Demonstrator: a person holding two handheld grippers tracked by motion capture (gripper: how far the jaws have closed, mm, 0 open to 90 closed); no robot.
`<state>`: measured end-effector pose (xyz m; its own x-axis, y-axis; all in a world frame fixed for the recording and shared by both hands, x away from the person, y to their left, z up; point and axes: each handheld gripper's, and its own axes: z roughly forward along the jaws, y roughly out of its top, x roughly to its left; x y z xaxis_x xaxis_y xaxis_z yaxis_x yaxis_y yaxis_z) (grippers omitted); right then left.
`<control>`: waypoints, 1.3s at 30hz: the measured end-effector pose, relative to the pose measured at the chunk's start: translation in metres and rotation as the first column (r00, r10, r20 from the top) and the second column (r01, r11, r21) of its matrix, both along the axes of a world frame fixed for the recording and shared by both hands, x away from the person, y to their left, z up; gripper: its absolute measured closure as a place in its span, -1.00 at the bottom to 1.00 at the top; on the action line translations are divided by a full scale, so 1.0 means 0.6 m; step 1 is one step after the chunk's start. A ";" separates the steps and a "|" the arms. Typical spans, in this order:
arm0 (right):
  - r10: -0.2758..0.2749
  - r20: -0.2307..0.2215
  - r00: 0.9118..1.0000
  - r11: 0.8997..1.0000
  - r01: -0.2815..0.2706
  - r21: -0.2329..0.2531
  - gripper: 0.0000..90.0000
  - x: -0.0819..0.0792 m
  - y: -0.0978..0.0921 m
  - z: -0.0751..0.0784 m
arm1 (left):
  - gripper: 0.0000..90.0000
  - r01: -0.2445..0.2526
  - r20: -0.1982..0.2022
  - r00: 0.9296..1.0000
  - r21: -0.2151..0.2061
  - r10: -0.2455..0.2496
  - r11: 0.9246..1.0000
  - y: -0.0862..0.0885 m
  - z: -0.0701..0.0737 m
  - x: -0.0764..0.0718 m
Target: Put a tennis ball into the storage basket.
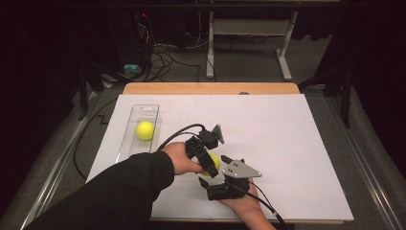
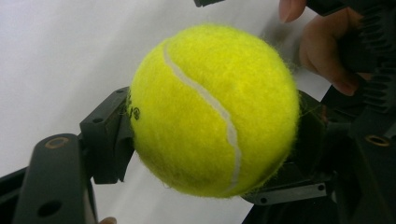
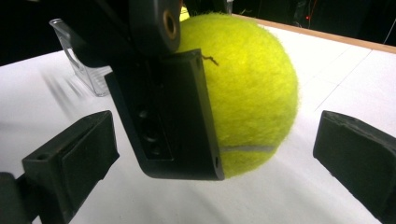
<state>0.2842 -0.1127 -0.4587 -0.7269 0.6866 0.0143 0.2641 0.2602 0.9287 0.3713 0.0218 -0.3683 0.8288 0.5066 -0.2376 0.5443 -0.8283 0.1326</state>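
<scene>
A yellow tennis ball (image 1: pixel 215 161) is held just above the white sheet near the table's middle front. My left gripper (image 1: pixel 209 165) is shut on it; in the left gripper view the ball (image 2: pixel 215 112) sits squeezed between both black jaws. My right gripper (image 1: pixel 213 171) stands open right in front of it, with one jaw on each side. In the right gripper view, the ball (image 3: pixel 254 88) hangs between my spread fingertips (image 3: pixel 70 163), partly covered by the left gripper's jaw. A second tennis ball (image 1: pixel 144 130) lies in a clear plastic tray (image 1: pixel 152 111) at the left.
A white sheet (image 1: pixel 287 139) covers the wooden table. The clear tray (image 3: pixel 81 65) stands behind the held ball in the right gripper view. Cables trail from both grippers. Table legs and wires stand on the floor beyond the far edge.
</scene>
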 end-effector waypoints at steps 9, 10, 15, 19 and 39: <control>-0.003 0.007 1.000 1.000 0.003 -0.002 -1.00 0.000 -0.006 0.001 | -0.40 -0.009 0.015 1.000 0.017 0.008 1.000 0.008 0.000 0.004; -0.012 -0.002 1.000 1.000 0.012 0.006 -1.00 -0.001 -0.006 0.002 | -0.40 -0.012 0.014 1.000 0.016 0.012 1.000 0.009 0.001 0.004; -0.015 0.003 1.000 1.000 0.015 -0.007 -1.00 -0.002 -0.013 0.002 | -0.40 -0.025 0.018 1.000 0.021 0.025 0.999 0.016 0.000 0.007; -0.016 0.008 1.000 1.000 0.016 -0.011 -1.00 -0.002 -0.020 0.003 | -0.40 -0.034 0.022 0.999 0.033 0.033 0.999 0.022 -0.004 0.010; -0.084 0.023 0.996 0.996 0.085 -0.024 -1.00 0.001 -0.080 0.004 | -0.40 -0.087 0.035 0.996 0.064 0.085 0.994 0.067 -0.003 0.026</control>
<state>0.2850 -0.1607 -0.4561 -0.6662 0.7456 -0.0190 0.2659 0.2612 0.9279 0.3870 0.0621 -0.3701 0.7880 0.5903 -0.1751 0.6105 -0.7859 0.0983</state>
